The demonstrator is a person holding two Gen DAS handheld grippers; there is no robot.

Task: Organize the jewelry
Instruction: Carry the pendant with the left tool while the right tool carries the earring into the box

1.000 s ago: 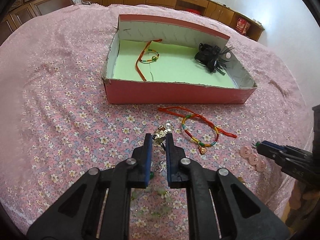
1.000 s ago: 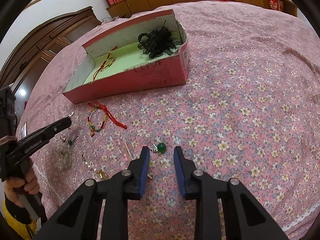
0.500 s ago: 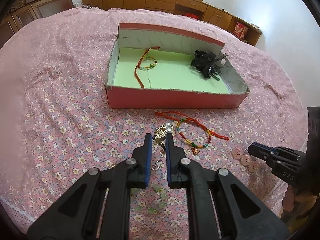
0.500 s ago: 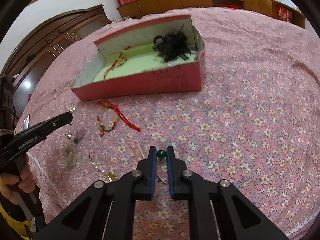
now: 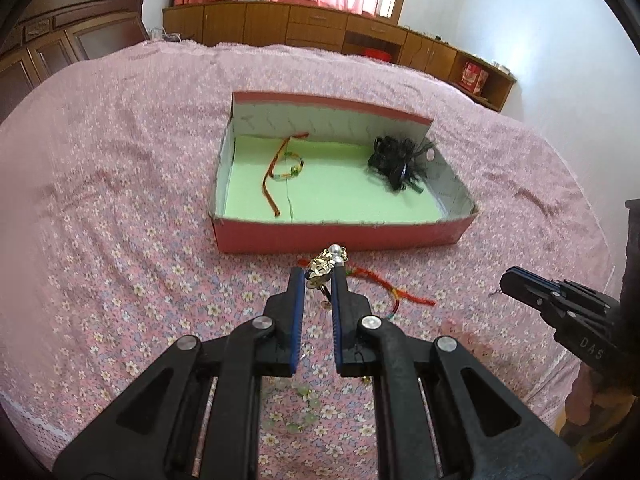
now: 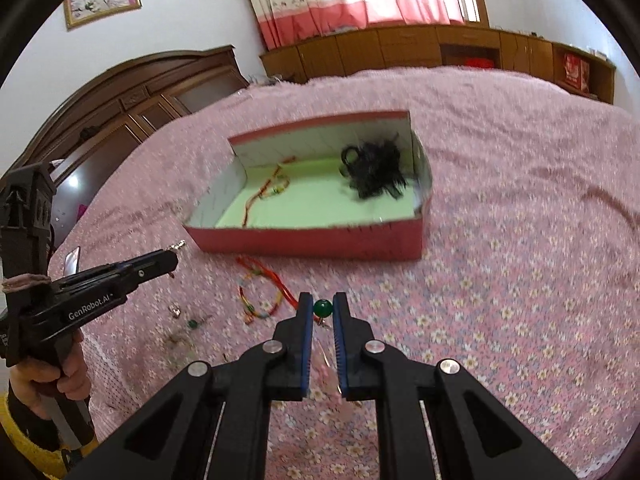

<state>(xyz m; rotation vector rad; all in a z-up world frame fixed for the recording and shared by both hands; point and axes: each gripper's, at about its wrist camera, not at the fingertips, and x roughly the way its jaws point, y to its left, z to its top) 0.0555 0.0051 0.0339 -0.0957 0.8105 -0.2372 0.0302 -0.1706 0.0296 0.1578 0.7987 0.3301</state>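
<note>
A red box [image 5: 340, 236] [image 6: 312, 240] with a pale green floor lies on the flowered bedspread; a red-corded beaded bracelet [image 5: 286, 162] and a black hair ornament [image 5: 394, 160] lie inside. My left gripper [image 5: 318, 276] is shut on a gold and silver earring [image 5: 326, 266], lifted above the bed in front of the box. My right gripper [image 6: 322, 306] is shut on a green bead earring [image 6: 322, 308], also raised. Another beaded bracelet with red cord [image 5: 384, 290] [image 6: 260, 300] lies on the bedspread before the box.
Pale green beads [image 5: 304, 404] and small loose pieces [image 6: 188, 324] lie near the bed's front edge. The right gripper's body [image 5: 568, 312] shows at the right of the left wrist view. A hand [image 6: 44, 380] holds the left gripper. Wooden cabinets stand behind the bed.
The right gripper shut on the green bead earring and lifted it off the bedspread. The left gripper rose with its gold earring. Both views now look further over the box.
</note>
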